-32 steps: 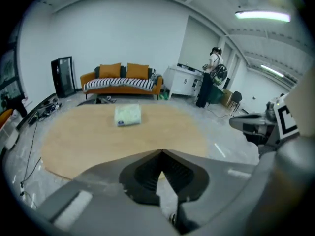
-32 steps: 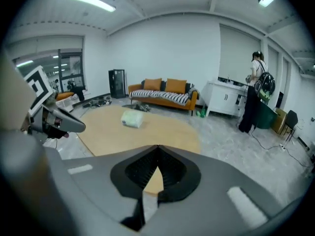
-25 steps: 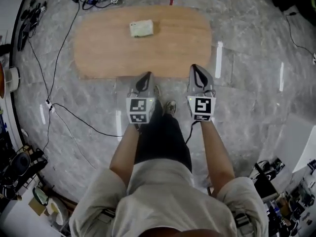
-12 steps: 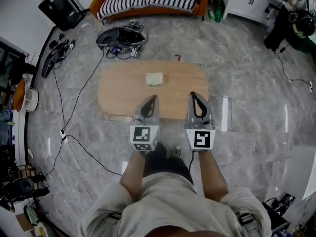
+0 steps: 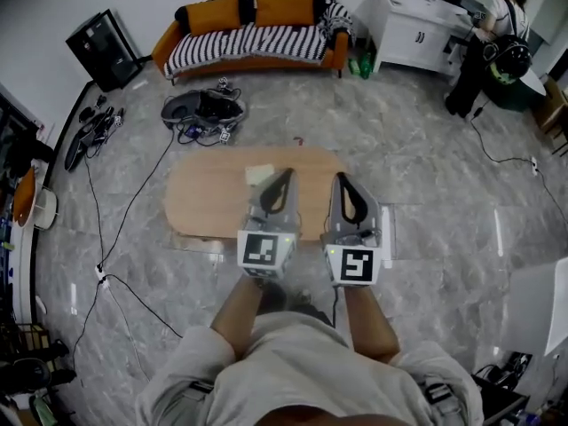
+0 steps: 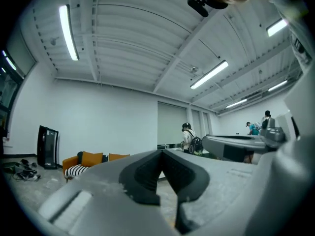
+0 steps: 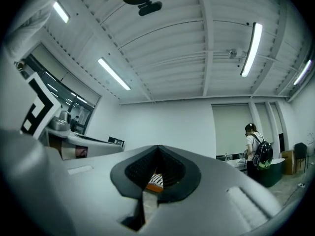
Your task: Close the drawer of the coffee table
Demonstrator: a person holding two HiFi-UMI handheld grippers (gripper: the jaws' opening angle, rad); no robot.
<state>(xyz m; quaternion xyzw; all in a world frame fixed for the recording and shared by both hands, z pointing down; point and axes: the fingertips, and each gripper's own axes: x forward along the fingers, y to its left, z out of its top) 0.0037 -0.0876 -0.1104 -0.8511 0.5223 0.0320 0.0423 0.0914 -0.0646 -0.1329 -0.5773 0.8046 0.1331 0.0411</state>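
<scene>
The oval wooden coffee table (image 5: 209, 204) stands on the marble floor ahead of the person, with a small pale object (image 5: 258, 175) on its top. From above I cannot make out the drawer. Both grippers are held up side by side in front of the body and point roughly level. In the head view they overlap the table's near right part, well above it. The left gripper (image 5: 286, 174) is shut with nothing in it. The right gripper (image 5: 340, 177) is also shut and empty. Their own views show the left gripper (image 6: 161, 152) and the right gripper (image 7: 158, 149) shut against ceiling and far walls.
An orange sofa (image 5: 253, 34) with a striped cover stands by the far wall. A heap of gear (image 5: 202, 109) and black cables (image 5: 115, 229) lie left of the table. A white cabinet (image 5: 413, 25) and a person with a backpack (image 5: 488, 47) are at the far right.
Both grippers have risen from near the table's front edge to chest height, still shut. The head view has tipped up, and the sofa and far wall have come into sight.
</scene>
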